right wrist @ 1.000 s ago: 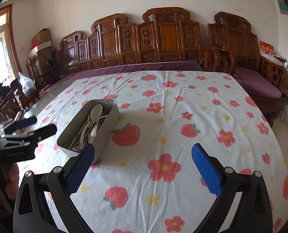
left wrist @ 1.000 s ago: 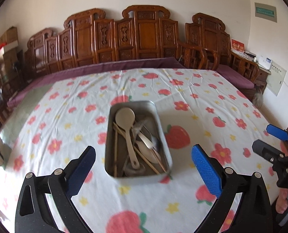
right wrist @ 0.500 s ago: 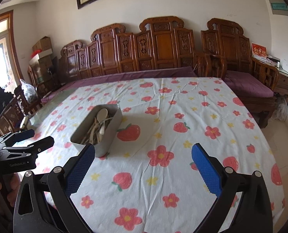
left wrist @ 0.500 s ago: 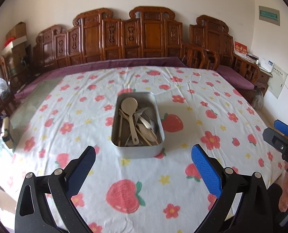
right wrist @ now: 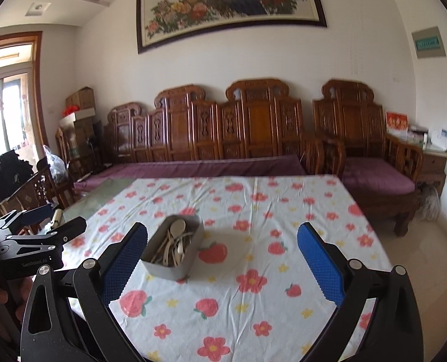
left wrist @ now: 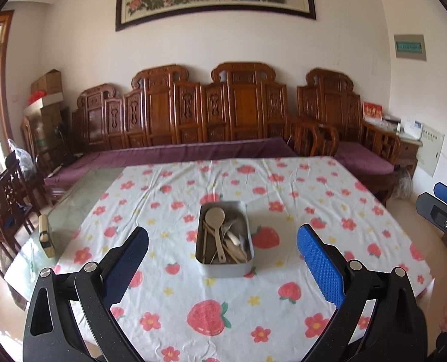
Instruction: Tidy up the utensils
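A grey metal tin (left wrist: 225,267) (right wrist: 175,268) sits mid-table on the flowered cloth. It holds a beige spoon (left wrist: 215,217) (right wrist: 177,227), chopsticks and several other utensils in a loose pile. My left gripper (left wrist: 223,258) is open and empty, well back from the tin and above the table's near edge. The right gripper (right wrist: 222,255) is open and empty too, back from the table with the tin to its left. Each gripper shows at the edge of the other's view.
A carved wooden bench (left wrist: 223,114) with purple cushions runs behind the table (left wrist: 313,187). A small object (left wrist: 45,235) lies on the bare glass at the table's left edge. Chairs (right wrist: 33,193) and boxes crowd the left side; a side cabinet (right wrist: 431,163) stands right.
Both grippers have pulled back and risen from the table, so the tin looks smaller and farther away. Both stay open and empty; the tin has not moved.
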Demonstrator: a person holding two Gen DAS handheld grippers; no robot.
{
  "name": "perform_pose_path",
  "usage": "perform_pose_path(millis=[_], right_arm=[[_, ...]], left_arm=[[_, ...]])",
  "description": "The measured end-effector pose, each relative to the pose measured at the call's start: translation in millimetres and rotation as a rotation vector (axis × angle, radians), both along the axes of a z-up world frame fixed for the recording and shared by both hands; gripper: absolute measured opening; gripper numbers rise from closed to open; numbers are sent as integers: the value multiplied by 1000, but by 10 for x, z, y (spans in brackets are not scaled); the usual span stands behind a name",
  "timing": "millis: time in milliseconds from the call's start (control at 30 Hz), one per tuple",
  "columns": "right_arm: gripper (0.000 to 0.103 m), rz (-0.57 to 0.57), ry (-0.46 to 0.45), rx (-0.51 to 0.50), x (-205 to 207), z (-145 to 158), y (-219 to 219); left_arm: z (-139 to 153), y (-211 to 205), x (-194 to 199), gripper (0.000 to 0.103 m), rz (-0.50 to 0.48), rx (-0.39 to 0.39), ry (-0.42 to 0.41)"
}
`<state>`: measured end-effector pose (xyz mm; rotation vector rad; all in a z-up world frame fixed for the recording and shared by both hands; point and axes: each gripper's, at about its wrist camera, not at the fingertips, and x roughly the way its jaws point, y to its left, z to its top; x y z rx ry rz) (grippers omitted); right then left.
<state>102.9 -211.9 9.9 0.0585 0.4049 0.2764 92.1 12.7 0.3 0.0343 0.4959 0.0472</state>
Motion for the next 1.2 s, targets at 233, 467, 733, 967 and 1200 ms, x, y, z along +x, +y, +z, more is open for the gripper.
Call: perform_pose_path(millis=[233, 467, 733, 967, 1200], right_arm=[[100, 2, -39, 1, -188, 181, 2], [100, 2, -36, 3, -222, 182, 22], [100, -4, -35, 1, -218, 152, 30], [100, -4, -33, 1, -215, 139, 30], [100, -2, -34, 1, -213, 141, 31]], left_arm=[[187, 5, -184, 95, 3, -21, -50], [232, -3, -248, 95, 4, -19, -64], [229, 3, -247, 95, 1, -20, -64], [244, -5, -263, 95, 0, -22, -65], [262, -17, -296, 95, -1, -20, -65]])
